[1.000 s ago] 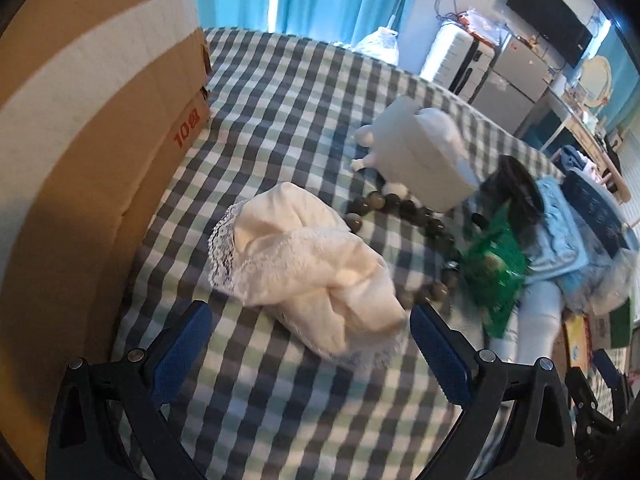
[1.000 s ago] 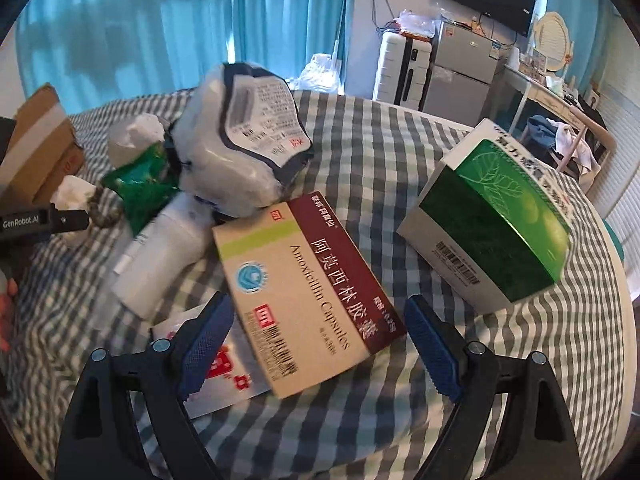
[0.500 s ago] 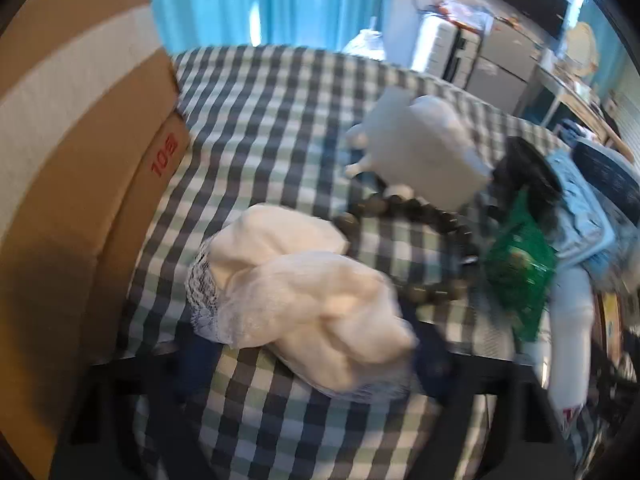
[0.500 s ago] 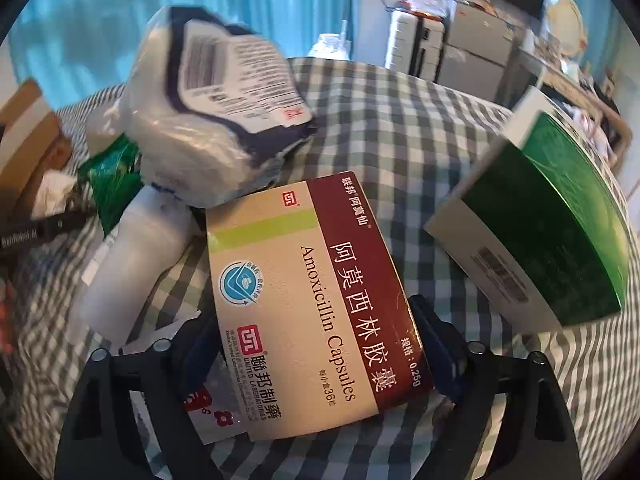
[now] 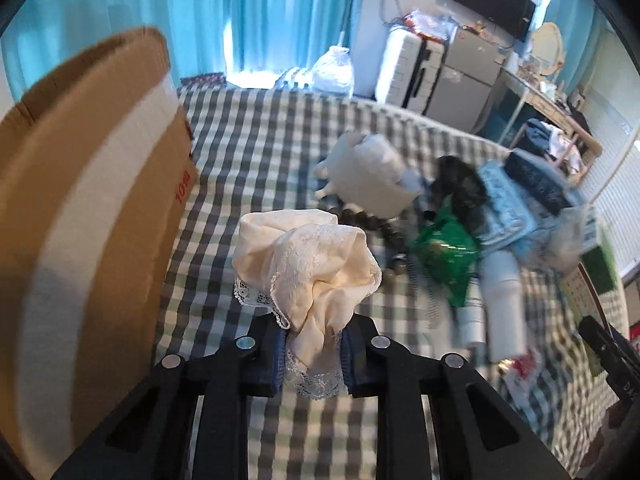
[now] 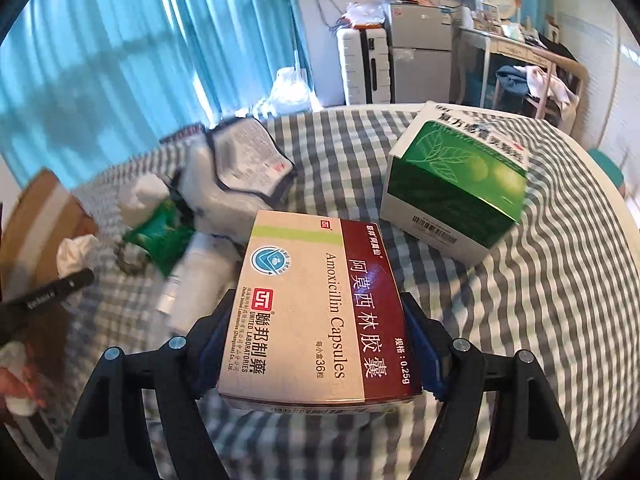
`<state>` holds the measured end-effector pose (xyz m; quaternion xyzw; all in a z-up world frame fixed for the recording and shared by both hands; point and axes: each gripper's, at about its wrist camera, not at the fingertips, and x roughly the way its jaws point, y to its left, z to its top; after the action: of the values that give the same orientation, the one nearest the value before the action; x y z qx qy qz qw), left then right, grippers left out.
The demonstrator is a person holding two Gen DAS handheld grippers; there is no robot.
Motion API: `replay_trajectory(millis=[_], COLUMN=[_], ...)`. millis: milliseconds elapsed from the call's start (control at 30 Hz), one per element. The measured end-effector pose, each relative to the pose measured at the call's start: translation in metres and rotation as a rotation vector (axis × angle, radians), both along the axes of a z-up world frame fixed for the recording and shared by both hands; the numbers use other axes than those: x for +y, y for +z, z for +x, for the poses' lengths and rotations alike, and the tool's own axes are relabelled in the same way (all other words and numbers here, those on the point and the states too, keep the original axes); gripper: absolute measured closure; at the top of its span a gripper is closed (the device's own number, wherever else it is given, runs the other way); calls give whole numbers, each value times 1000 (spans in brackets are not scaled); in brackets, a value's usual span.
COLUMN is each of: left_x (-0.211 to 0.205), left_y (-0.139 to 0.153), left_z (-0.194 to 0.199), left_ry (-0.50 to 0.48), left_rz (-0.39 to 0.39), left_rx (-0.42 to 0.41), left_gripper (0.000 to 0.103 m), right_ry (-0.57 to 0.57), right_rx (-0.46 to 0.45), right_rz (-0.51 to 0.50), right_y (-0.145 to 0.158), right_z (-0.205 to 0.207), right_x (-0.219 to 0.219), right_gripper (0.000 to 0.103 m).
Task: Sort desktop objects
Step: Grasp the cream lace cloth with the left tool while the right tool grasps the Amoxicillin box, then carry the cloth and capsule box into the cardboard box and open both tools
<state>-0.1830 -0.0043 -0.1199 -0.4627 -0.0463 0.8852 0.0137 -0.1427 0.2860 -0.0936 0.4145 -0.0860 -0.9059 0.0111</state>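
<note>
A cream lace cloth [image 5: 312, 268] bulges up off the checked tablecloth [image 5: 260, 160]; my left gripper [image 5: 313, 354] pinches its lower end, jaws still closing on it. In the right wrist view the tan and maroon amoxicillin box [image 6: 320, 312] is raised above the tablecloth [image 6: 540, 300]. My right gripper [image 6: 316, 350] clamps its sides, jaws still closing. The left gripper's black tip [image 6: 52, 292] and the cloth [image 6: 76, 254] show at that view's left edge.
A tall cardboard box [image 5: 80, 240] stands close on the left. To the right lie a white plush toy [image 5: 368, 180], a bead bracelet [image 5: 372, 224], a green packet [image 5: 444, 256], a white bottle [image 5: 504, 304] and blue packs [image 5: 516, 204]. A green and white box [image 6: 456, 192] sits right of the medicine box.
The left jaws went from wide open to pinched on the cloth and lifted it. The right jaws closed on the amoxicillin box and raised it off the table.
</note>
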Motion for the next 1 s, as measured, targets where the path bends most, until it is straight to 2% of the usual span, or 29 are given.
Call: replay_trajectory(millis=[300, 467, 667, 867, 1000], left_x=[9, 7, -4, -36, -71], left_y=[59, 95, 144, 182, 200], left_z=[32, 52, 84, 103, 108], left_ry=[-75, -93, -104, -77, -26], left_rz=[-15, -6, -1, 16, 12], left_rx=[82, 135, 249, 322, 356], left_gripper=[81, 81, 81, 81, 81], right_ry=[-37, -8, 59, 149, 220], right_rx=[86, 144, 208, 272, 304], right_rz=[-76, -83, -66, -52, -50], right_y=[44, 77, 115, 150, 168], right_z=[41, 71, 99, 114, 112], right_x=[-21, -46, -81, -128, -165], right_gripper=[27, 26, 27, 26, 26])
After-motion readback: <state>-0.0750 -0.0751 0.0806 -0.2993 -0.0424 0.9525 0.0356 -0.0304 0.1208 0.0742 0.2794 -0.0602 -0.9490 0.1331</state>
